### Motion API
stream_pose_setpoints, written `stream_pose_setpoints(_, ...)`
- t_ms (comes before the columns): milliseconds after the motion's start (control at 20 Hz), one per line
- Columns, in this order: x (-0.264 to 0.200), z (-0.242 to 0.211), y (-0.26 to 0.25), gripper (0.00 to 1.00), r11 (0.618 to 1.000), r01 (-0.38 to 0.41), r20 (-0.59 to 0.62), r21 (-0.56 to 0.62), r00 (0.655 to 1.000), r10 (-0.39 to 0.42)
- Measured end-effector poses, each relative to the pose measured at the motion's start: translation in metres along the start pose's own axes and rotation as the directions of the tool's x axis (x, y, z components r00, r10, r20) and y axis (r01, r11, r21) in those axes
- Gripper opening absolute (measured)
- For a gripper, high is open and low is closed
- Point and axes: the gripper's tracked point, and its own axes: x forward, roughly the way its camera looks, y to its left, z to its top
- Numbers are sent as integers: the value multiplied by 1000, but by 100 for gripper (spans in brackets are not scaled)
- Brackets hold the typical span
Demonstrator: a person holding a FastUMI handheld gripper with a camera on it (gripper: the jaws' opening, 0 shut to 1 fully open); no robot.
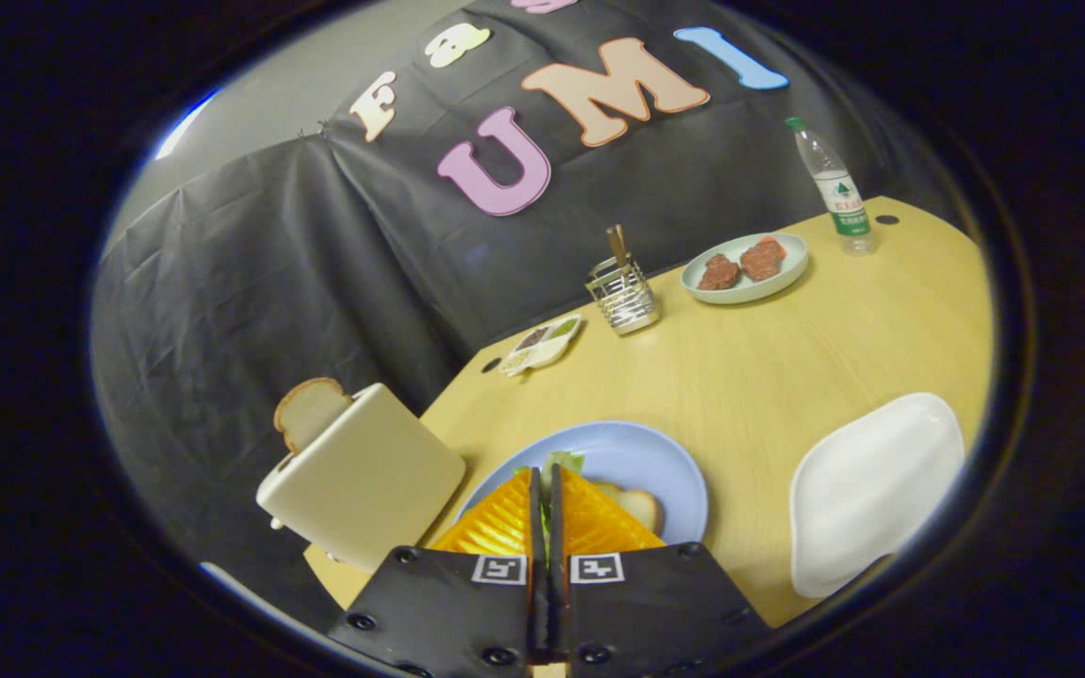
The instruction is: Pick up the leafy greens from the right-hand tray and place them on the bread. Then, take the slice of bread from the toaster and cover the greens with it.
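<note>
Claw pinching leafy greens (over blue plate's near rim)

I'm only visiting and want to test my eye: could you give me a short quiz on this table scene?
1. True or false: a bread slice stands in the toaster.
2. What is pinched in the gripper? A) leafy greens B) a spoon C) meat
3. What lies on the blue plate just beyond the jaws?

Key: 1 true. 2 A; the jaws are nearly closed on the greens. 3 Another slice of bread.
</note>
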Motion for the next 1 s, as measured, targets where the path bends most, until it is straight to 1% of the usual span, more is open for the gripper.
stream_pose_setpoints(100,1,-7,-14,5,998,45,-28,-32,999,-46)
stream_pose_setpoints(200,1,-7,-28,8,993,91,-31,-71,995,-93)
stream_pose_setpoints(400,-3,-7,-39,12,983,125,-38,-131,991,-131)
stream_pose_setpoints(600,-3,-8,-37,18,970,131,-47,-207,989,-144)
stream_pose_setpoints(800,-4,-19,-30,30,961,115,-82,-252,987,-140)
stream_pose_setpoints(850,-4,-20,-32,30,959,119,-84,-256,986,-144)
stream_pose_setpoints(900,-5,-20,-32,33,957,120,-87,-263,985,-148)
stream_pose_setpoints(1000,-7,-21,-33,49,952,125,-99,-281,982,-158)
